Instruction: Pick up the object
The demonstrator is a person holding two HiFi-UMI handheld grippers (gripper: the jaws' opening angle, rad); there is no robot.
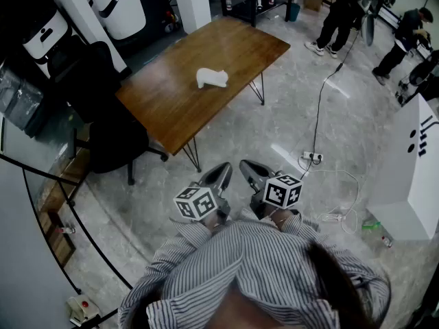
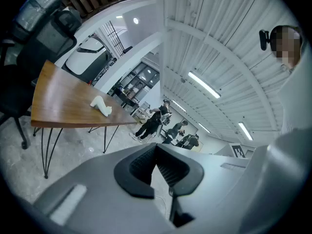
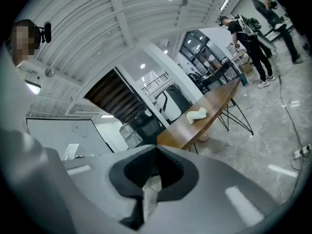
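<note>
While the object lies on the table | left tool closed, empty | right tool closed, empty

Wooden table on thin black wire legs, over a grey marbled floor. Black office chair just beside the table's left edge. Two people in dark clothes past the far right corner. White power strip on the floor off the near right edge, dark cable trailing away. White cabinet well apart.
</note>
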